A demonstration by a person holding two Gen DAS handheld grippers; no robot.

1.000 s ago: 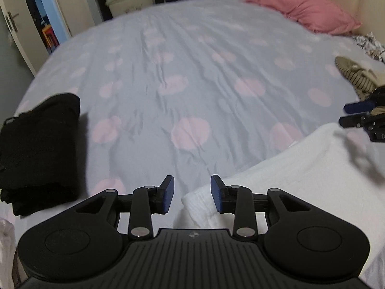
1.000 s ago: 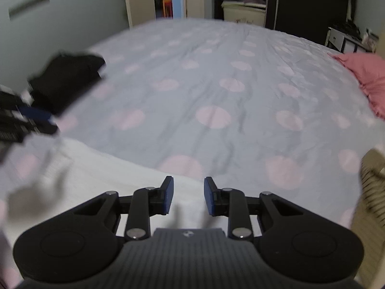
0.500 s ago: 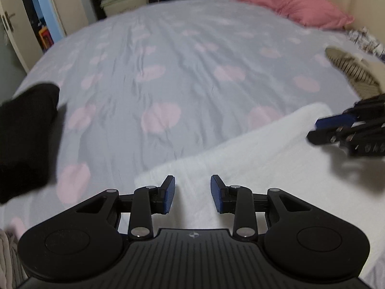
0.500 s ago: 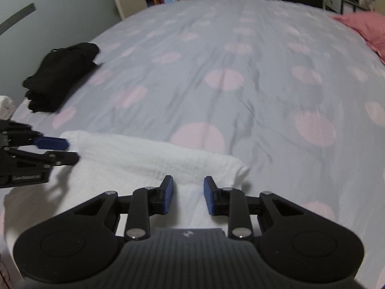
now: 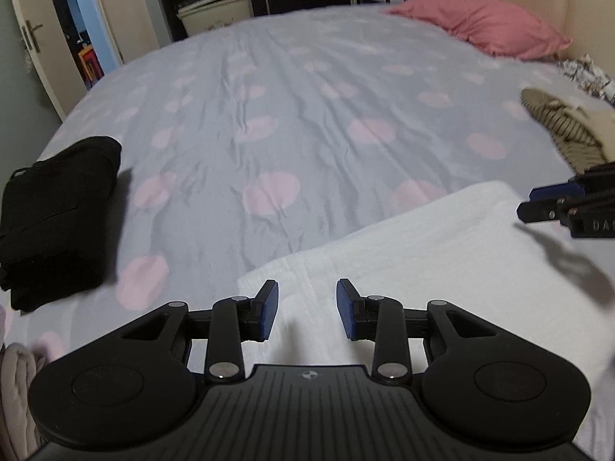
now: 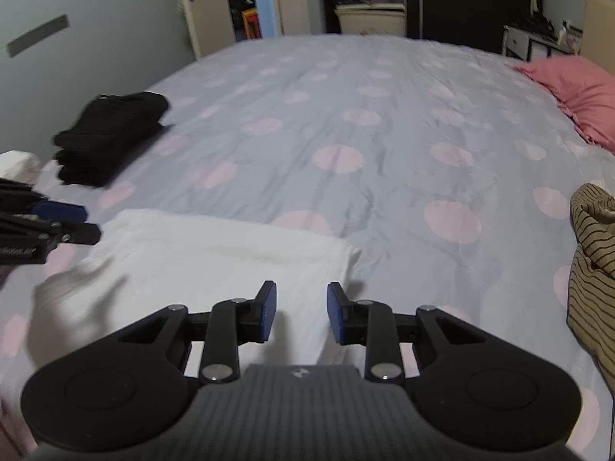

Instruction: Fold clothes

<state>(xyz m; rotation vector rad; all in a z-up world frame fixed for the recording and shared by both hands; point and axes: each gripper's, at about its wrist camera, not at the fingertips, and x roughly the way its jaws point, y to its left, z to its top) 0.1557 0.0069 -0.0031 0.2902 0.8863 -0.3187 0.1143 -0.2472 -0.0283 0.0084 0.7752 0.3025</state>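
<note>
A folded white garment [image 5: 442, 253] lies on the near part of the bed; it also shows in the right wrist view [image 6: 215, 257]. My left gripper [image 5: 306, 309] is open and empty, hovering over the garment's left end. My right gripper [image 6: 300, 309] is open and empty, over the garment's right end. The right gripper also shows at the right edge of the left wrist view [image 5: 553, 203], and the left gripper at the left edge of the right wrist view [image 6: 65, 223].
A folded black garment pile [image 5: 54, 211] lies on the left of the bed [image 5: 307, 115]. A striped olive garment [image 6: 592, 269] lies at the right. A pink pillow [image 5: 484, 23] is at the far right. A beige cloth [image 5: 15, 384] is at the near left edge.
Both grippers have lifted and pulled back slightly from the white garment. The jaws stay open throughout. The white garment lies folded and still.
</note>
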